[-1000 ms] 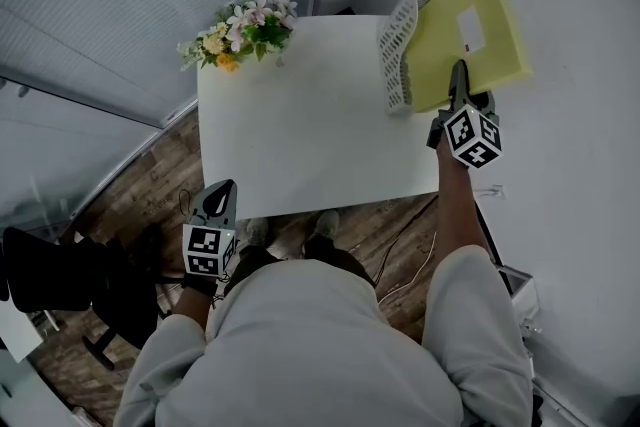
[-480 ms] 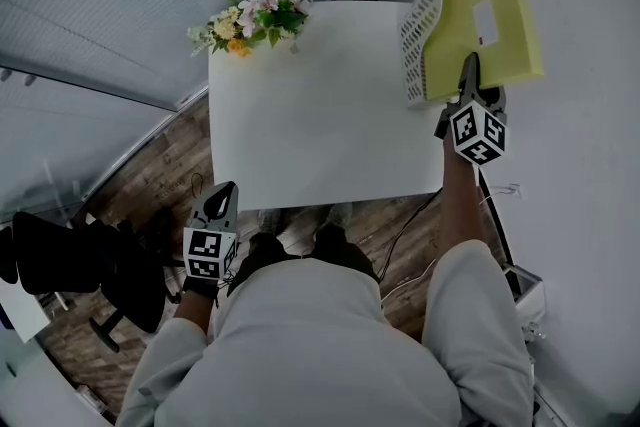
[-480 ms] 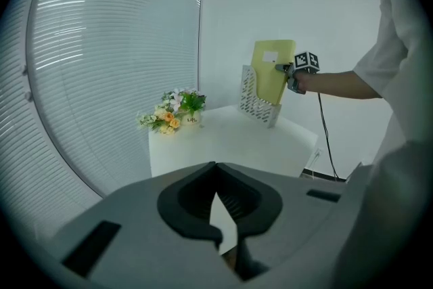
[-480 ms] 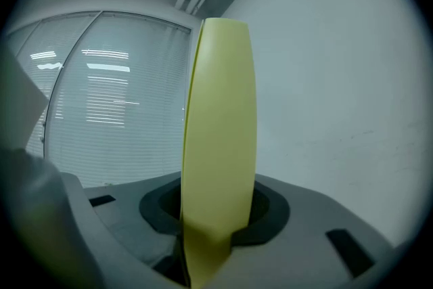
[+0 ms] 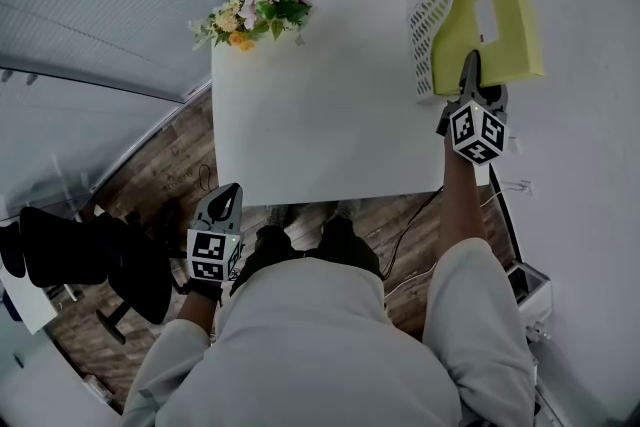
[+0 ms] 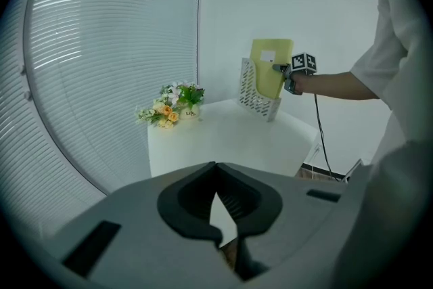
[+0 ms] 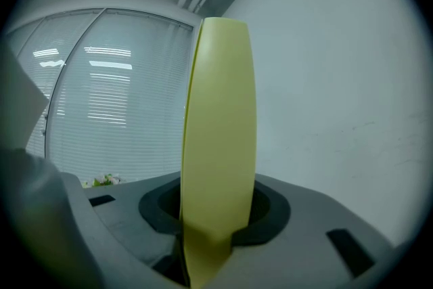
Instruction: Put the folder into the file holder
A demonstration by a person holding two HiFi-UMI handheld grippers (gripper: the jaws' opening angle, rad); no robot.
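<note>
The yellow folder stands on edge over the white mesh file holder at the table's far right corner. Its lower part dips into the holder's open top. My right gripper is shut on the folder's near edge. In the right gripper view the folder rises straight up between the jaws of this gripper. The left gripper view shows the folder, the holder and the right gripper from afar. My left gripper hangs shut and empty below the table's near left corner, also seen as the left gripper.
A bunch of flowers lies at the far left corner of the white table. A black office chair stands on the wood floor at the left. A wall is close on the right, and cables trail under the table.
The right gripper has sunk a little with the folder, bringing it lower into the holder. The left gripper has drifted slightly downward.
</note>
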